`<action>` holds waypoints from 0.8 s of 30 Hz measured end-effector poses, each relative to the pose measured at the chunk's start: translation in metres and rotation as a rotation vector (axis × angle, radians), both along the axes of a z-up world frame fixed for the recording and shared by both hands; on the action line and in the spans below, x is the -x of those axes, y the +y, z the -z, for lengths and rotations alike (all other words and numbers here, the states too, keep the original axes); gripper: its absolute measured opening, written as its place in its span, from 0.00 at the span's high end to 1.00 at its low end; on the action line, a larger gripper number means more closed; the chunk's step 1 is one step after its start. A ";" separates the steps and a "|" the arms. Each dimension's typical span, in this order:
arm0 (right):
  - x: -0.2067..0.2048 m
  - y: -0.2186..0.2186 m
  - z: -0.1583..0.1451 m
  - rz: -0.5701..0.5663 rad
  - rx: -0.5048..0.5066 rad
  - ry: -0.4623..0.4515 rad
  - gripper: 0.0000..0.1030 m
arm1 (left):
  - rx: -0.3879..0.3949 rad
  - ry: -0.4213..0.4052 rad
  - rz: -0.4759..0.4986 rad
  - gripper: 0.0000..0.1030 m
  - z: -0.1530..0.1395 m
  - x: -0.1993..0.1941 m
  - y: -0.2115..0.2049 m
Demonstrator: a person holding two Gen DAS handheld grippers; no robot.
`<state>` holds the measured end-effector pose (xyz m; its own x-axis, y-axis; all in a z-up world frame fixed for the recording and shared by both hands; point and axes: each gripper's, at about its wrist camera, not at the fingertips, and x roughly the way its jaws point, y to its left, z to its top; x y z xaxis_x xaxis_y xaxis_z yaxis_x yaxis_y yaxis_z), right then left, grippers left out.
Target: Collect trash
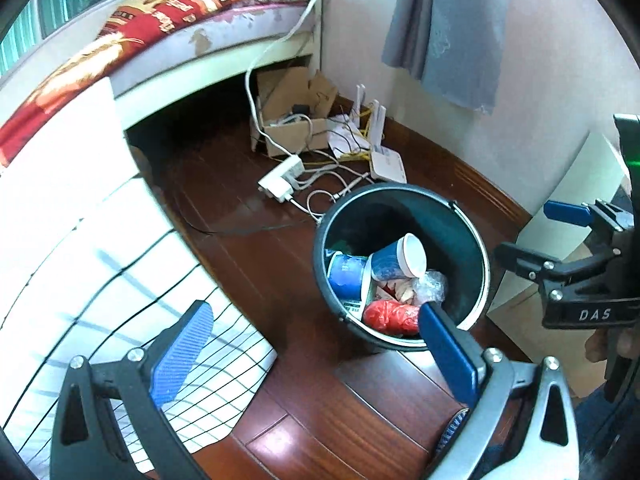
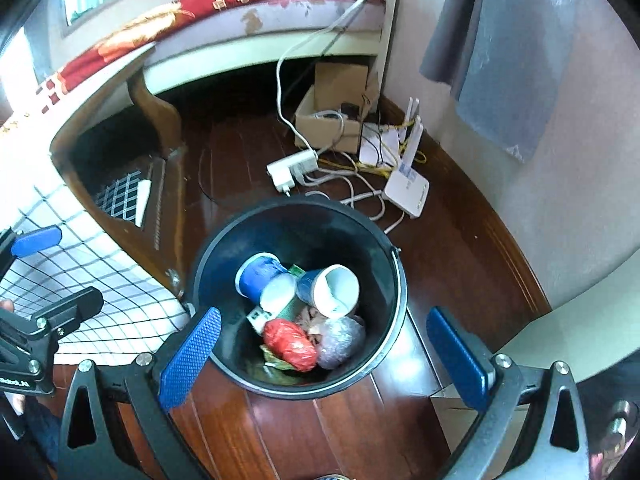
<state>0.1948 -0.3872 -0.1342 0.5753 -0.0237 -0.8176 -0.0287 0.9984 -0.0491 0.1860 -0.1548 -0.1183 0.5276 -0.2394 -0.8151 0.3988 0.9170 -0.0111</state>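
Plainly, the black bin (image 2: 300, 292) on the dark wood floor is the landmark, and the trash lies inside it. Left of it hangs a white checked cloth (image 2: 100, 280) off the bed edge. In it, from the left, lie a blue paper cup (image 2: 258, 276), a second blue cup (image 2: 328, 290) with its white mouth up, a red crumpled bag (image 2: 290, 344) and a clear plastic wad (image 2: 340, 340). Beyond the bin sit a white power strip (image 2: 294, 170), a cardboard box (image 2: 332, 120) and a white router (image 2: 406, 192).

The left gripper (image 1: 316, 350) is spread wide and empty, one pad over the bin's near rim; the right gripper (image 2: 324, 358) is likewise released, straddling the near rim with nothing between its pads.

I judge the risk to be a finger clipping the rim and tipping the light bin, spilling cups toward the cables.

Readable writing: "DAS" on the right gripper's body in the left view; the cup and router printing is too small.
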 end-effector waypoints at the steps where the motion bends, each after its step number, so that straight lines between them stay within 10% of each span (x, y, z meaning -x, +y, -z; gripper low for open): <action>1: 0.004 0.004 -0.006 -0.006 -0.002 -0.013 0.00 | 0.001 -0.007 -0.005 0.00 -0.005 0.005 0.004; 24: 0.146 0.087 -0.147 -0.024 -0.018 -0.250 0.00 | 0.051 -0.275 -0.113 0.00 -0.130 0.144 0.078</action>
<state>0.0493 -0.3006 0.0129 0.7602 0.0056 -0.6497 -0.0417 0.9983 -0.0401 0.0424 -0.0771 0.0112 0.7528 -0.2034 -0.6260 0.2887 0.9567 0.0362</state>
